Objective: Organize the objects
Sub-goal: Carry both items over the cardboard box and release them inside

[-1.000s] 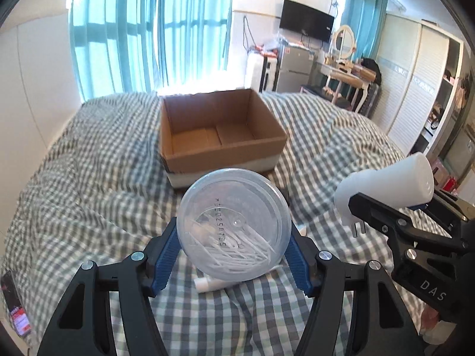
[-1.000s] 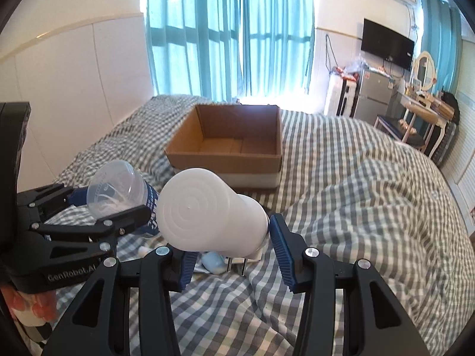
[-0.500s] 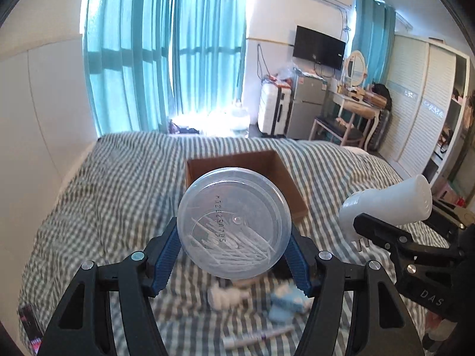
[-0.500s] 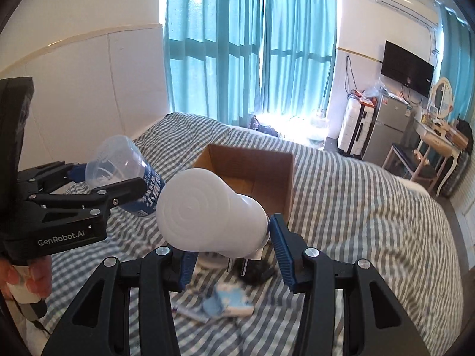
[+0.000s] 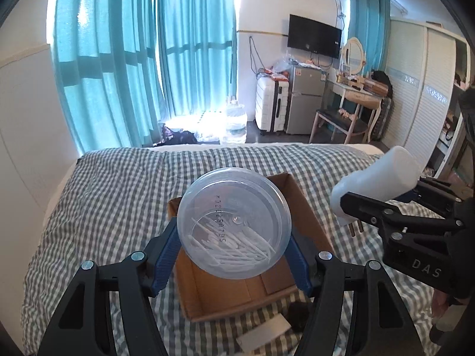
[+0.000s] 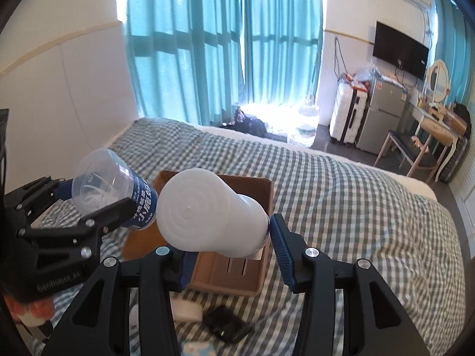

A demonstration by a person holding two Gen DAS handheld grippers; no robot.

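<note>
My left gripper (image 5: 234, 255) is shut on a clear round jar of cotton swabs (image 5: 234, 222) and holds it in the air above the open cardboard box (image 5: 225, 290) on the checked bed. The jar also shows in the right wrist view (image 6: 112, 190), with a blue label. My right gripper (image 6: 228, 252) is shut on a white plug-in night light (image 6: 207, 213) with two metal prongs, held above the box (image 6: 258, 281). The night light shows at the right of the left wrist view (image 5: 377, 178).
A white flat item (image 5: 264, 335) and a small black object (image 5: 297, 314) lie on the checked bedspread (image 5: 118, 192) in front of the box. Beyond the bed are teal curtains, a suitcase, a small fridge, a chair and wardrobes.
Both grippers have risen and moved forward with their objects; the box now lies below them instead of ahead. The loose items on the bed have dropped out of the lower view.
</note>
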